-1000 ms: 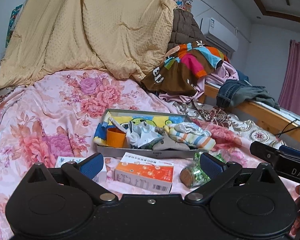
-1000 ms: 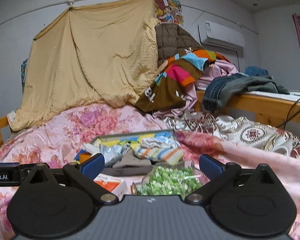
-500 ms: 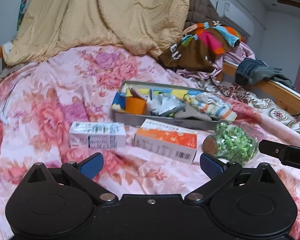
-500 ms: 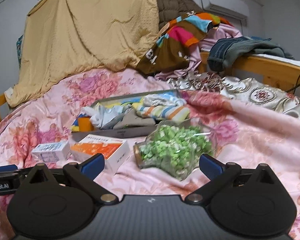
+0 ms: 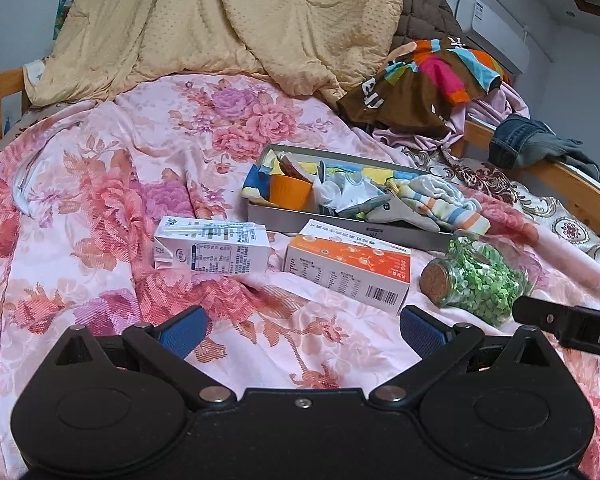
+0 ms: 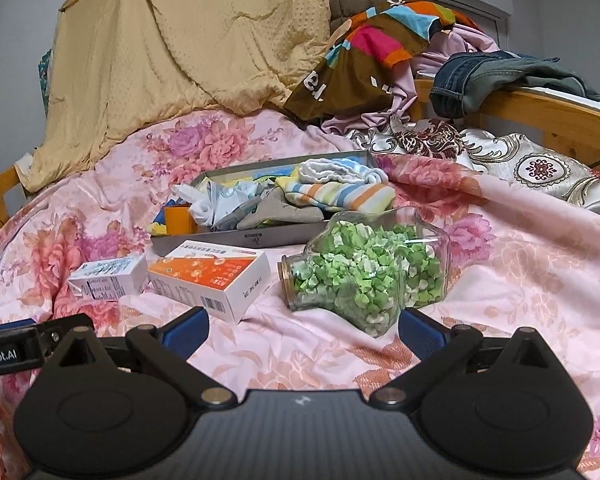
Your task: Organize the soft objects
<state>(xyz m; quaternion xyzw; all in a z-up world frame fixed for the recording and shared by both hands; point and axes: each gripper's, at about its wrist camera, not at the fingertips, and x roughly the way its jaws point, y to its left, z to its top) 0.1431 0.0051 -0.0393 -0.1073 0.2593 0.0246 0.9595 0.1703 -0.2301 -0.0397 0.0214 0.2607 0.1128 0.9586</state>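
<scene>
A grey metal tray (image 5: 340, 226) (image 6: 260, 236) lies on the floral bedspread. It holds a striped sock (image 5: 440, 204) (image 6: 336, 194), a grey sock (image 6: 284, 208), crumpled white cloth (image 5: 352, 196) and an orange cup (image 5: 290, 191) (image 6: 178, 219). In front of it lie a white carton (image 5: 212, 250) (image 6: 108, 276), an orange-and-white box (image 5: 348, 266) (image 6: 212, 276) and a glass jar of green paper stars (image 5: 480, 280) (image 6: 364, 276). My left gripper (image 5: 302, 326) is open and empty above the bedspread, short of the boxes. My right gripper (image 6: 302, 326) is open and empty just in front of the jar.
A tan quilt (image 5: 220, 20) hangs behind the bed. Piled clothes (image 5: 432, 80) and jeans (image 6: 484, 76) sit at the back right by a wooden rail (image 6: 548, 116). The other gripper shows at each view's edge, in the left wrist view (image 5: 572, 328) and in the right wrist view (image 6: 20, 348).
Both grippers have risen and tilted down, so the boxes, carton and jar now show fully. Both stay open and empty. The objects have not moved.
</scene>
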